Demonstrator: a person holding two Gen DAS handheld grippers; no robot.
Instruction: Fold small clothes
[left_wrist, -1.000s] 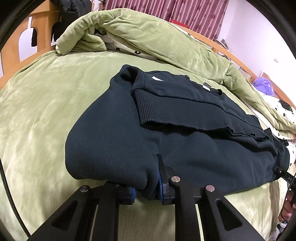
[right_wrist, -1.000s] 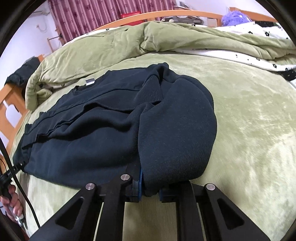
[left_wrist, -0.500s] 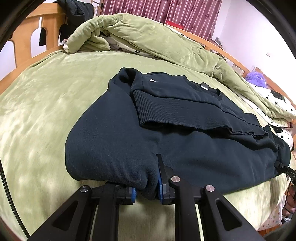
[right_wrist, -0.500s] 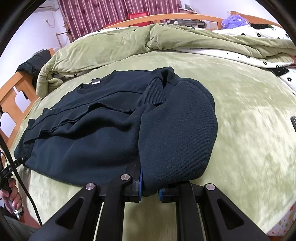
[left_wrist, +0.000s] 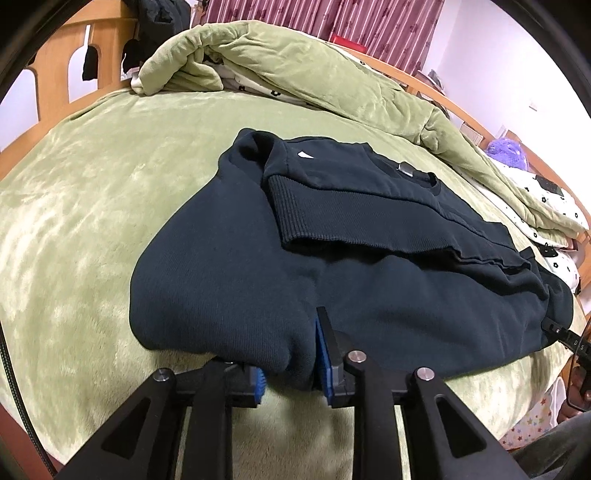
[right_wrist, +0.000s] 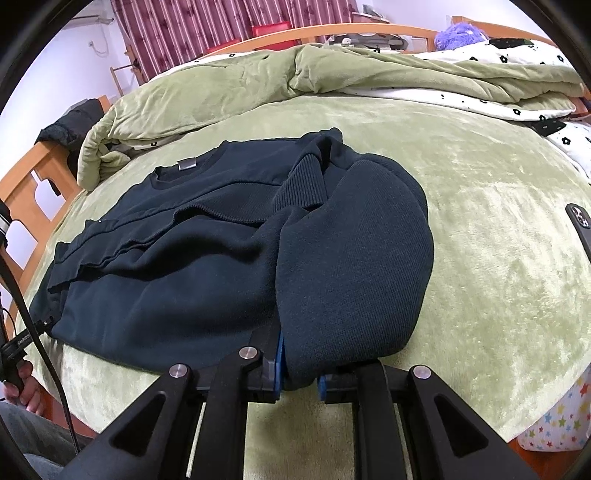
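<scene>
A dark navy sweatshirt (left_wrist: 369, 280) lies spread on the green bed cover (left_wrist: 92, 221), folded partly over itself, reaching away from both tongs toward the rumpled green quilt (left_wrist: 295, 74) at the far side.

The left gripper (left_wrist: 291, 373) sits at the sweatshirt's near edge. A thick rounded fold of the cloth bulges between its blue pads (left_wrist: 322, 354). Its jaws are opening: the right pad lies against the cloth, while the left pad stands a little clear of the bulge, so the hold looks slack. From these tongs the garment runs ahead and off to the right, its ribbed hem (left_wrist: 332, 218) folded over on top, just beyond the fingertips.

The right gripper (right_wrist: 299, 376) is at the near edge too, further along the same side. Its jaws are also opening, by little, yet both pads (right_wrist: 276, 363) press on a narrow pinch of the fabric between them. From here the sweatshirt runs ahead and to the left, with the collar (right_wrist: 188, 168) far off on that side and a rounded sleeve fold directly beyond the fingertips.

A phone (right_wrist: 580, 229) lies on the cover well to the right of these tongs.
</scene>
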